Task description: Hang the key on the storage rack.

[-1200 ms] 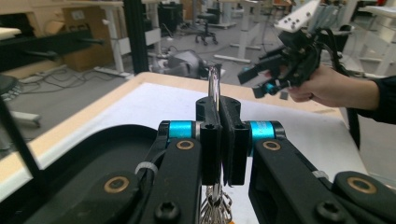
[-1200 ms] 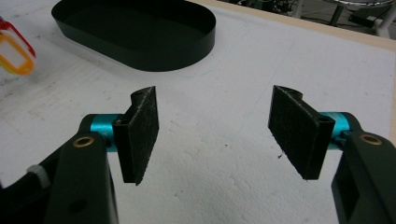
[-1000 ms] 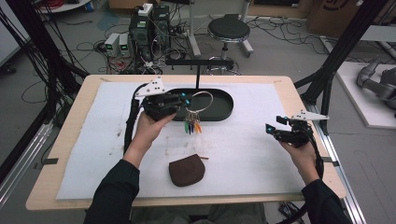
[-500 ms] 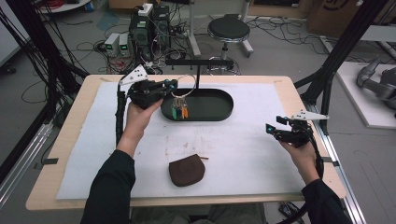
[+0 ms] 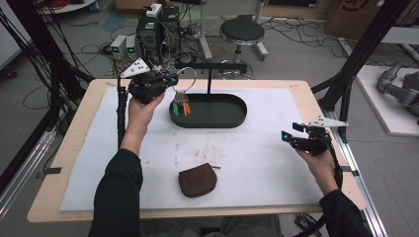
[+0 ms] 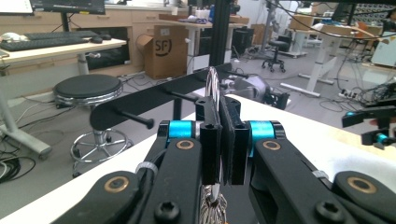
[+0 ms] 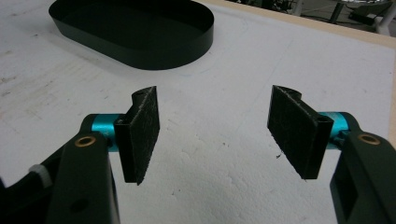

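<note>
Carrying the key ring (image 5: 184, 81) up and toward eleven o'clock, my left gripper (image 5: 168, 79) has lifted the bunch from low over the black tray (image 5: 232, 116) to the height of the hook rack (image 5: 210, 65) behind it. That puts the job, as I read it, at the hanging step: the ring now has to slip over one of the pegs (image 6: 135, 120). My left jaws are pressed flat together on the wire ring, which stands upright between the pads; the coloured keys (image 5: 181, 107) dangle below, over the tray's nine o'clock end. My left forearm reaches forward with the hand raised, the gripper pointing level toward three o'clock along the rack. My right gripper (image 5: 287, 137) has not stirred; it waits low over the counter (image 5: 74, 148) at four o'clock, jaws spread wide and empty. The brown pouch (image 5: 197, 182) lies at six o'clock, untouched.
</note>
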Demonstrator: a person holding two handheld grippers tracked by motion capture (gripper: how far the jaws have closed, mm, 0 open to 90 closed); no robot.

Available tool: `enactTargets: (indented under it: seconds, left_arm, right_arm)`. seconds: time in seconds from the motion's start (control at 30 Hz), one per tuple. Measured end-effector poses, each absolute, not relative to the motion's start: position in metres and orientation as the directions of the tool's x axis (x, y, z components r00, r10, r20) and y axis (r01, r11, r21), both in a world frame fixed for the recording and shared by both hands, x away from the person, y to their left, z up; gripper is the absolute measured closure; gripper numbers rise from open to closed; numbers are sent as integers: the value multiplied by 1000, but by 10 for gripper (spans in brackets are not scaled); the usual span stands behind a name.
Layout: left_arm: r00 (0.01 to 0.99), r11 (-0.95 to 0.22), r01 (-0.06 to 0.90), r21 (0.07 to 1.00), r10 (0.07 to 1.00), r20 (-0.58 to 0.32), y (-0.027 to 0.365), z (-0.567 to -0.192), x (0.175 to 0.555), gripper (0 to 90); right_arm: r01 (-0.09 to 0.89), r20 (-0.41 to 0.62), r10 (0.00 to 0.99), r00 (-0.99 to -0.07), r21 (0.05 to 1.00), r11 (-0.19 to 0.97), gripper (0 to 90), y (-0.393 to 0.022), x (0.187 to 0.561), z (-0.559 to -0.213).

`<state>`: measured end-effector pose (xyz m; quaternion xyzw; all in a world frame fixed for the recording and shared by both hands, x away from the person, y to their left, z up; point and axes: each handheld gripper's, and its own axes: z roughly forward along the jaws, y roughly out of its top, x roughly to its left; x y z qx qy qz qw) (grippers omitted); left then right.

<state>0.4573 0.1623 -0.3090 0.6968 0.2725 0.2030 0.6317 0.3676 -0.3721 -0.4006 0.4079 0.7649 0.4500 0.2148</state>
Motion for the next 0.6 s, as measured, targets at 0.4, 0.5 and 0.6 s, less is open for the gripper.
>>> enactTargets:
  seconds: [0.4, 0.5, 0.6]
  left_arm:
    - [737, -32, 183, 983, 666, -116, 162, -322, 474, 867]
    - [730, -35, 193, 981, 673, -119, 160, -325, 476, 866]
    - [721, -32, 207, 978, 681, -130, 159, -328, 479, 867]
  right_arm:
    - [431, 38, 817, -576, 863, 263, 349, -372, 368, -401]
    - [432, 38, 816, -577, 862, 265, 349, -371, 368, -401]
    - [431, 38, 815, -578, 862, 266, 349, -371, 368, -401]
